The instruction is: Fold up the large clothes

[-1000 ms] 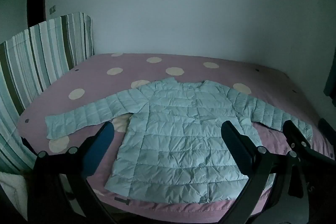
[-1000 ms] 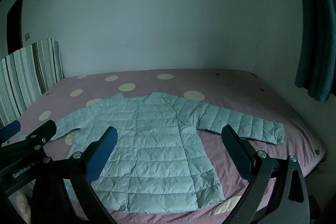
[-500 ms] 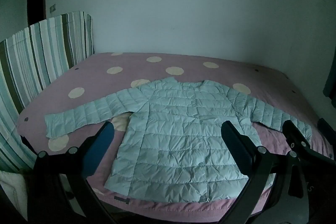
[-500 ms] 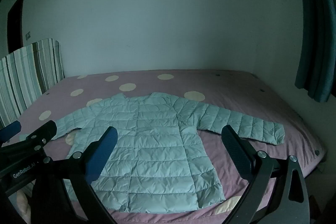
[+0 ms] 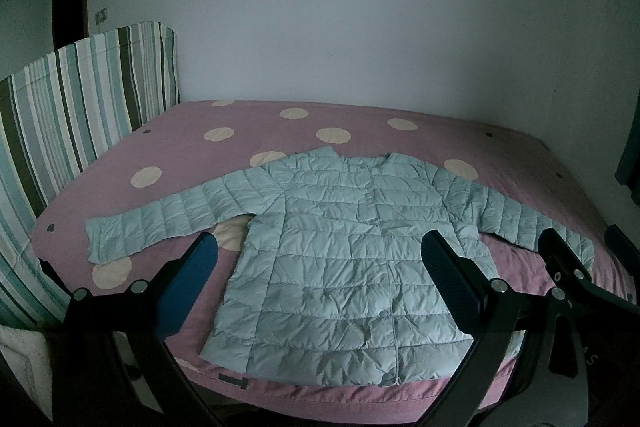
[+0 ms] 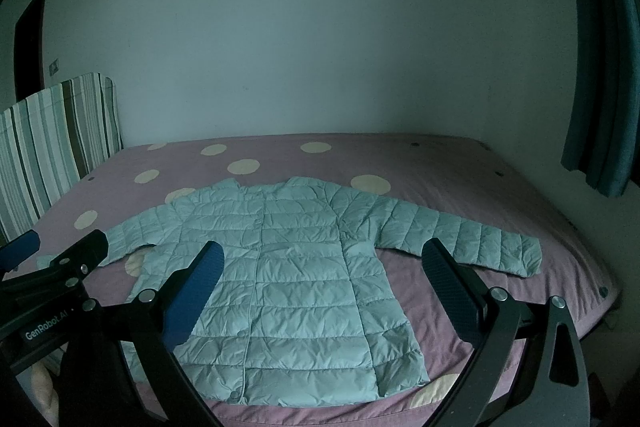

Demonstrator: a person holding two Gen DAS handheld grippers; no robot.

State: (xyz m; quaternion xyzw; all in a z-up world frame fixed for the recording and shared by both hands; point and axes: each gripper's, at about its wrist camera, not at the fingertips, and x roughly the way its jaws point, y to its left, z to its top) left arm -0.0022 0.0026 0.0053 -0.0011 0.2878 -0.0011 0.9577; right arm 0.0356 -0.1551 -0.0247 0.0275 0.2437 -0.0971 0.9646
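A pale blue quilted jacket (image 5: pixel 340 247) lies flat and face up on the bed, both sleeves spread out to the sides, hem toward me. It also shows in the right wrist view (image 6: pixel 288 279). My left gripper (image 5: pixel 320 247) is open and empty, held above the bed's near edge over the jacket's lower half. My right gripper (image 6: pixel 320 255) is open and empty, also above the near edge. The right gripper's finger shows at the right of the left wrist view (image 5: pixel 560 259). The left gripper shows at the left of the right wrist view (image 6: pixel 60 267).
The bed has a pink sheet with cream dots (image 5: pixel 360 123) and fills the room's corner. A striped headboard cushion (image 5: pixel 72 115) stands at the left. A dark teal curtain (image 6: pixel 600 67) hangs at the right. A white wall is behind.
Both views have shifted very slightly; the jacket has not moved and both grippers stay open.
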